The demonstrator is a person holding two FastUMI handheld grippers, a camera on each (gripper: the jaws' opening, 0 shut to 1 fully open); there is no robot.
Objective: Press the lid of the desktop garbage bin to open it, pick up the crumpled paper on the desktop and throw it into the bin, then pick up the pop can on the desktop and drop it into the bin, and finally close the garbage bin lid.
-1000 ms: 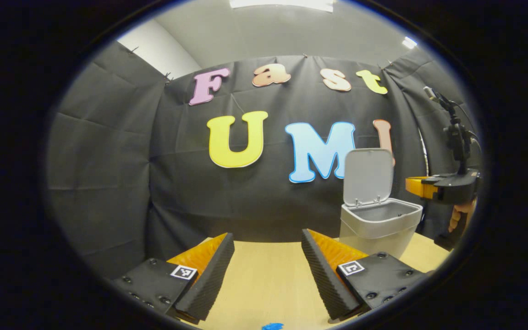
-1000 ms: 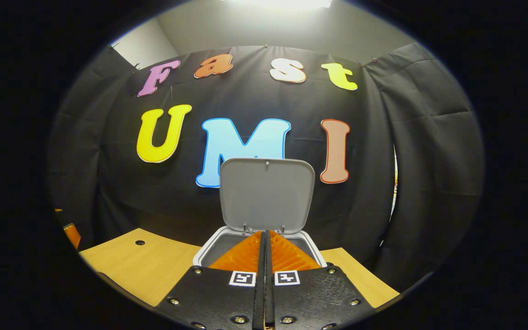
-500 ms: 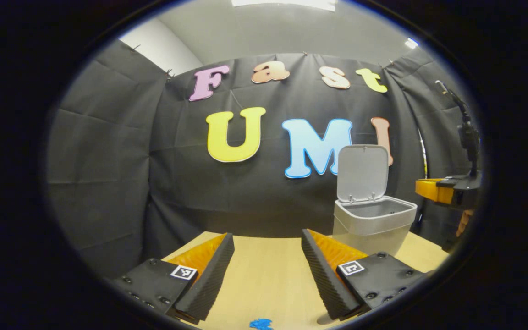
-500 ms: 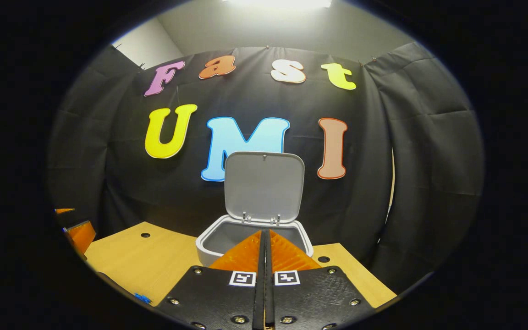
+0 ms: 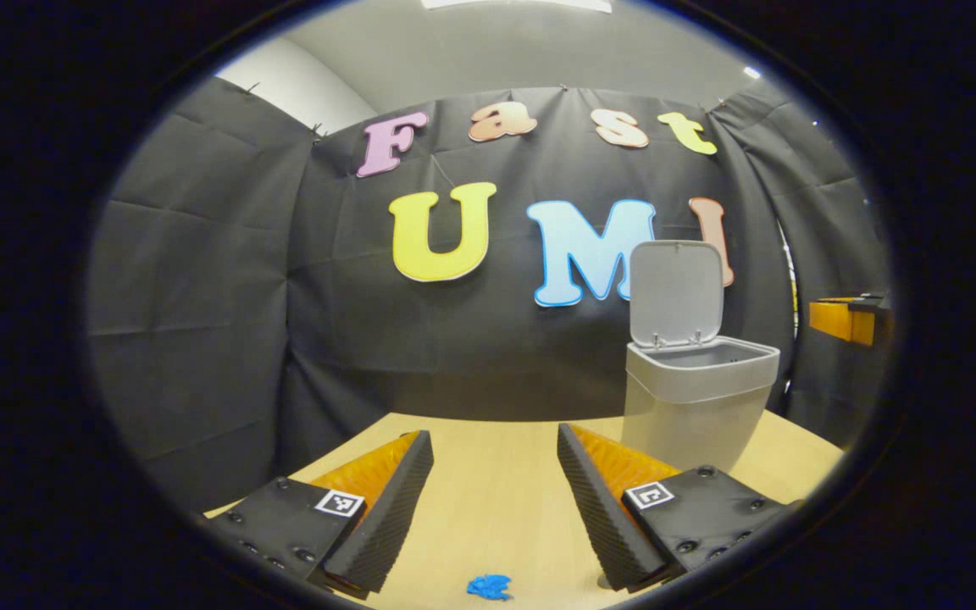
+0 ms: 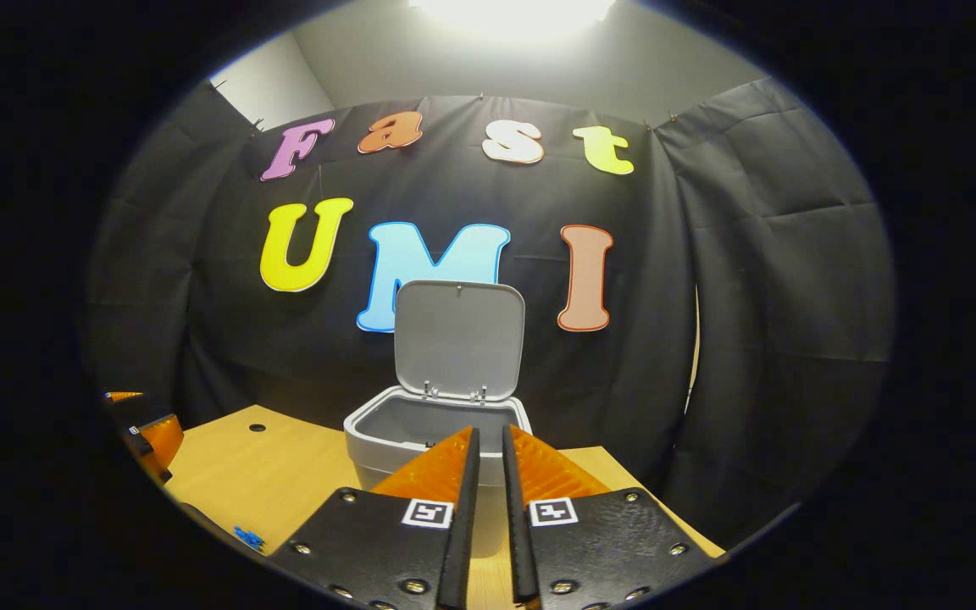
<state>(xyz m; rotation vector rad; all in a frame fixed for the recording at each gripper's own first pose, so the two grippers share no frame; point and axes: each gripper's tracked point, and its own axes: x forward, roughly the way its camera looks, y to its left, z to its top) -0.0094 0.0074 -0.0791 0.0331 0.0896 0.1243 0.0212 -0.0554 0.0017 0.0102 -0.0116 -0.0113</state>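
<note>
One garbage bin (image 5: 698, 398) stands ahead and to the right of the left gripper (image 5: 492, 500), its one lid (image 5: 676, 292) upright. One small blue crumpled paper (image 5: 489, 586) lies just below the spread fingers: judged light and soft (pinch it across the middle). Right gripper (image 6: 486, 508): empty, fingers narrowly parted, the bin directly ahead

The right gripper (image 5: 848, 318) is cut off at the edge of the left gripper view, right of the bin (image 5: 695, 398). The blue crumpled paper (image 6: 247, 537), left of the right gripper's fingers, is too small to make out.
</note>
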